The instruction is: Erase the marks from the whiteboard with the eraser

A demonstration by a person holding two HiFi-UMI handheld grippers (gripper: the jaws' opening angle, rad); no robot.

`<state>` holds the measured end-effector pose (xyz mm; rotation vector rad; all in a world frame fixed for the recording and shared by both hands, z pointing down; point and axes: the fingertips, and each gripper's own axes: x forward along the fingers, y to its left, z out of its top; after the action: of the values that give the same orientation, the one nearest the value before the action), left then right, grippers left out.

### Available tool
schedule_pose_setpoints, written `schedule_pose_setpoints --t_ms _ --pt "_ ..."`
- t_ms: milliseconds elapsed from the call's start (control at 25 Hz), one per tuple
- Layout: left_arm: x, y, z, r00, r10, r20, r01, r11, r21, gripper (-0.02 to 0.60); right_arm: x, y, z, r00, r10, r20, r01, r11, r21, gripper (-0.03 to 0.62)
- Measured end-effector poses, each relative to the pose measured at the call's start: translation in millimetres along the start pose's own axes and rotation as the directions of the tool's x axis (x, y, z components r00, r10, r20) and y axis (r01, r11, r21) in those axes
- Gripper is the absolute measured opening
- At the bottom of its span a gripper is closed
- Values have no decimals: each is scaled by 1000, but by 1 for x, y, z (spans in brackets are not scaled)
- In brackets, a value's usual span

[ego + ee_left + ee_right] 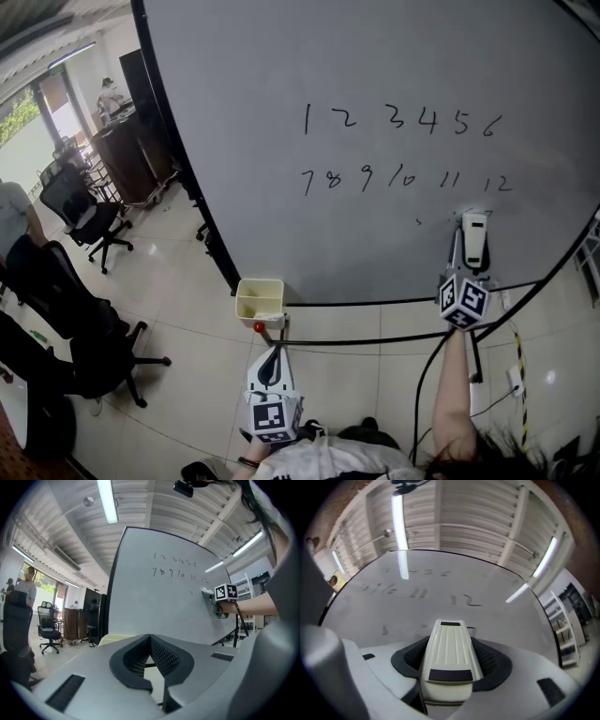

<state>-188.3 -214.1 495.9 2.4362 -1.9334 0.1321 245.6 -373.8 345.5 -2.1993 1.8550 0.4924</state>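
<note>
Two rows of numbers stand on the whiteboard; right tongs, clamped on the eraser, apparently wipe below 12, upward sweeps due next; left tongs closed, empty

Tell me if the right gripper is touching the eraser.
Touching: the right gripper view shows the right gripper clamped on the eraser.

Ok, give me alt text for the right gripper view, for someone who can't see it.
The right gripper holds a cream eraser between its jaws, aimed at a whiteboard just below a handwritten 12. Fainter numbers sit further up the board, under a ribbed ceiling with tube lights.
</note>
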Motion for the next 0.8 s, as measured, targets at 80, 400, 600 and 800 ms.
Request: schedule_pose_setpoints --t_ms 80,400,600,800 --pt "6 -21 1 1000 18 -8 -18 1000 -13 5 2 -43 3 999 -53 -3 53 994 91 276" --pt "26 -139 17 1000 15 5 -15 1000 -11 5 -27 179 4 923 385 0 -379 908 -176 275" --pt "20 -167 10 998 57 4 -57 998 16 5 -13 136 -1 919 391 58 -378 912 -160 276" --pt "20 -174 13 997 81 -21 -81 997 6 5 9 -24 -8 976 215 30 -214 976 -29 281"
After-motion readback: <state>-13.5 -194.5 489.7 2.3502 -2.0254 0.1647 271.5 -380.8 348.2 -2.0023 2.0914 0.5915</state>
